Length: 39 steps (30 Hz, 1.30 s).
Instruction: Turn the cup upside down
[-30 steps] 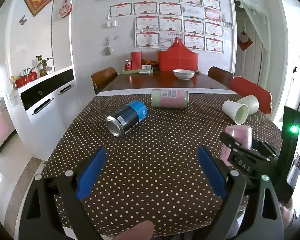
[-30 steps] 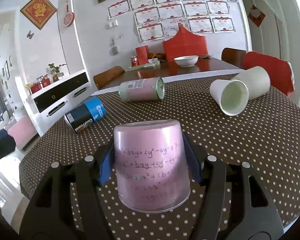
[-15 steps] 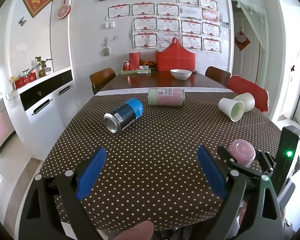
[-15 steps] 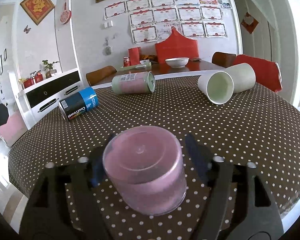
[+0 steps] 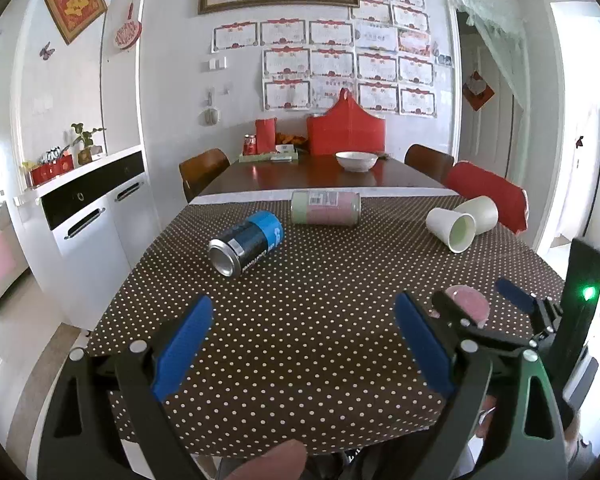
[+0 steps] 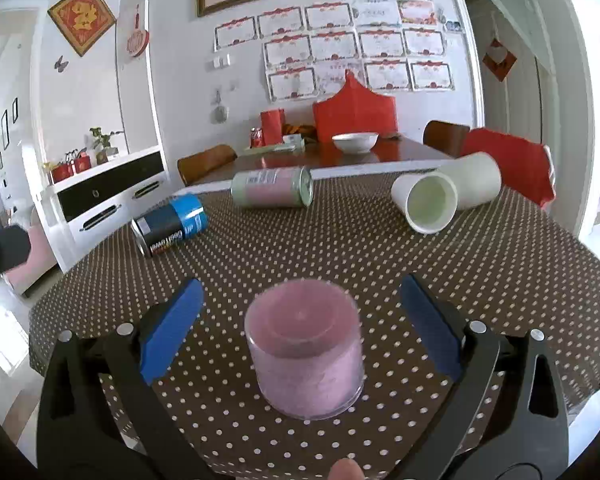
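A pink translucent cup [image 6: 304,348] stands upside down on the dotted tablecloth, base up, near the table's front edge. My right gripper [image 6: 300,328] is open, its blue pads well clear of the cup on both sides. In the left wrist view the cup [image 5: 466,304] shows at the right, partly hidden by the right gripper [image 5: 476,300]. My left gripper [image 5: 300,344] is open and empty over the front of the table.
A blue and black can [image 5: 246,242] and a green and pink can [image 5: 326,208] lie on their sides mid-table. Two white paper cups [image 5: 460,224] lie at the right. A white cabinet [image 5: 88,216] stands left. Chairs and a second table with a bowl [image 5: 356,160] are behind.
My right gripper set the pink cup down upside down on the table, then opened and let it go. The left gripper stayed open and nearly still.
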Available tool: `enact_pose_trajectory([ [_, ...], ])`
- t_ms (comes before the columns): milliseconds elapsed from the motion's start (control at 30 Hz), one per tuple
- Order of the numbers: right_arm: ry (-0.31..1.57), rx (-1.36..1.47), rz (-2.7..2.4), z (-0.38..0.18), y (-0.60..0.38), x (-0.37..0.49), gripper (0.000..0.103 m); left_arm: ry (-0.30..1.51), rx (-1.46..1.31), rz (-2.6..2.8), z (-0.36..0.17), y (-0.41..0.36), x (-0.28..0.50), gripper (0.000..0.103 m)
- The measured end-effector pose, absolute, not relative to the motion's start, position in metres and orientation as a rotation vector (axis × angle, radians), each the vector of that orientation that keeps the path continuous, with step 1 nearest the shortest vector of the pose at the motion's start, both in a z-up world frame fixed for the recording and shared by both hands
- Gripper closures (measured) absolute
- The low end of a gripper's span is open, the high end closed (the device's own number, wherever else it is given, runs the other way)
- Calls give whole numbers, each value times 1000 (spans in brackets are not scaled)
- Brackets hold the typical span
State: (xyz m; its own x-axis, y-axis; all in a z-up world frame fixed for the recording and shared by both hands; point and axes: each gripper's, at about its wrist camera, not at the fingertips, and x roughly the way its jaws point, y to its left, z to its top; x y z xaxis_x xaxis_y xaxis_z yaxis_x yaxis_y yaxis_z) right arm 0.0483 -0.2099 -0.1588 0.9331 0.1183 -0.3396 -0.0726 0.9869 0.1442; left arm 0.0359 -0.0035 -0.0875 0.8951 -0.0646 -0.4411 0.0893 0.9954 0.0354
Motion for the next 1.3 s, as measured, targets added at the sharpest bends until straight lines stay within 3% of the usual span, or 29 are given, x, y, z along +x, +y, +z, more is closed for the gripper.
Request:
enact_pose_trajectory([
  [700, 301, 127, 53, -61, -209, -41, 6, 320, 65, -64, -39, -3, -28, 12],
  [1300, 276, 136, -15, -33, -214, -87, 6, 303, 80, -39, -23, -2, -57, 12],
])
